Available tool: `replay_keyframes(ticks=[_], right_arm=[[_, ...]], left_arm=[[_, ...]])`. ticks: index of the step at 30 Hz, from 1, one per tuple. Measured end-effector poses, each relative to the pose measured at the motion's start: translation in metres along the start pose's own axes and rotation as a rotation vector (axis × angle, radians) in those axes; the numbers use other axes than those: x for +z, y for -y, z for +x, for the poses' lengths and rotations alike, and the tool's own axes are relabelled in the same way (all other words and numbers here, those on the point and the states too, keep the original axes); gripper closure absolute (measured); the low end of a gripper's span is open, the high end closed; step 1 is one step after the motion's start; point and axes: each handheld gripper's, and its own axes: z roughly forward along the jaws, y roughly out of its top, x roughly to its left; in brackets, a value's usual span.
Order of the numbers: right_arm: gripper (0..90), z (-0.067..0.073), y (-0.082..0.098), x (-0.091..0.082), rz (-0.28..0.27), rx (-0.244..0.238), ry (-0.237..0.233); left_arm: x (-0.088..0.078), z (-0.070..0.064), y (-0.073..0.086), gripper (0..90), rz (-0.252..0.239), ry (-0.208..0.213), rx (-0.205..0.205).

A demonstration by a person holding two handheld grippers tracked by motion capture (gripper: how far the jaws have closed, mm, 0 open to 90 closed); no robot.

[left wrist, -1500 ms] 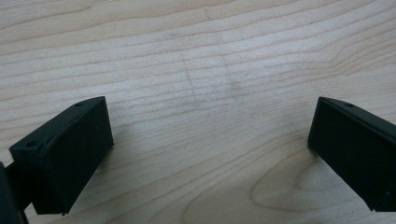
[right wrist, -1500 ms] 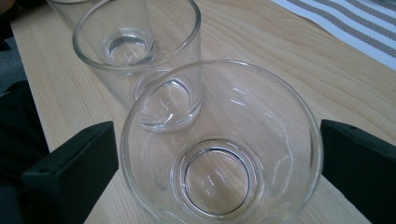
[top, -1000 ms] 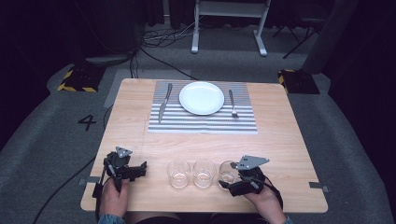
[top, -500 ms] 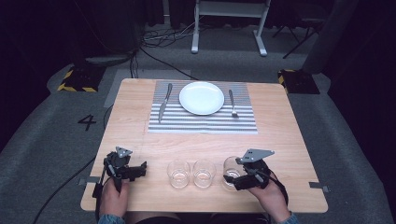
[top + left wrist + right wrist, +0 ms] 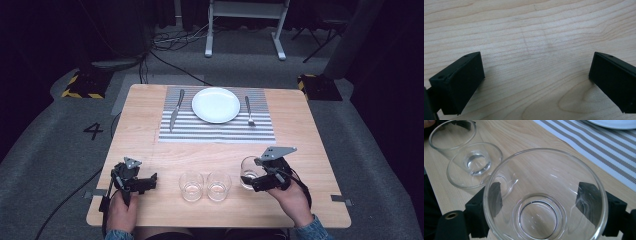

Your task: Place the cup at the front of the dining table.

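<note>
Clamping the glass [image 5: 544, 202] at the table's [image 5: 310, 140] 5 o'clock edge, right gripper [image 5: 257, 181] is risking a squeeze-out slip onto the two glasses [image 5: 206, 185] at its 9 o'clock, while left gripper [image 5: 148, 181] is idling wide apart.

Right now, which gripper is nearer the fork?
Right. The right gripper, shut on a glass, sits on the same side of the table as the fork. The left gripper is at the near-left corner, diagonally opposite it.
</note>
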Motion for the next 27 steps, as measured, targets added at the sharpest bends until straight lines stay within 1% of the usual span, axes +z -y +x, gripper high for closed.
replay_keyframes(ticks=[12, 16, 17, 18, 19, 23, 27], right_arm=[[18.7, -0.011, -0.027, -0.007, -0.008, -0.026, 0.016], [18.7, -0.014, -0.037, -0.009, -0.005, -0.026, 0.008], [18.7, -0.016, -0.039, -0.008, -0.008, -0.034, 0.007], [18.7, -0.016, -0.041, -0.008, -0.006, -0.031, 0.003], [18.7, -0.017, -0.044, -0.008, -0.006, -0.033, 0.004], [18.7, -0.021, -0.053, -0.004, -0.01, -0.028, -0.026], [18.7, -0.022, -0.065, 0.001, 0.001, -0.055, -0.014]], left_arm=[[0.0, 0.0, 0.0, 0.1, 0.0, 0.0, 0.0], [0.0, 0.0, 0.0, 0.1, 0.001, 0.0, 0.0], [0.0, 0.0, 0.0, 0.1, 0.0, 0.0, 0.0], [0.0, -0.001, 0.001, 0.1, -0.001, 0.001, -0.006], [-0.001, -0.001, 0.001, 0.1, 0.0, -0.007, -0.004], [-0.002, -0.001, 0.002, 0.1, -0.001, -0.006, -0.001], [-0.001, -0.001, 0.002, 0.1, -0.001, -0.008, -0.001]])
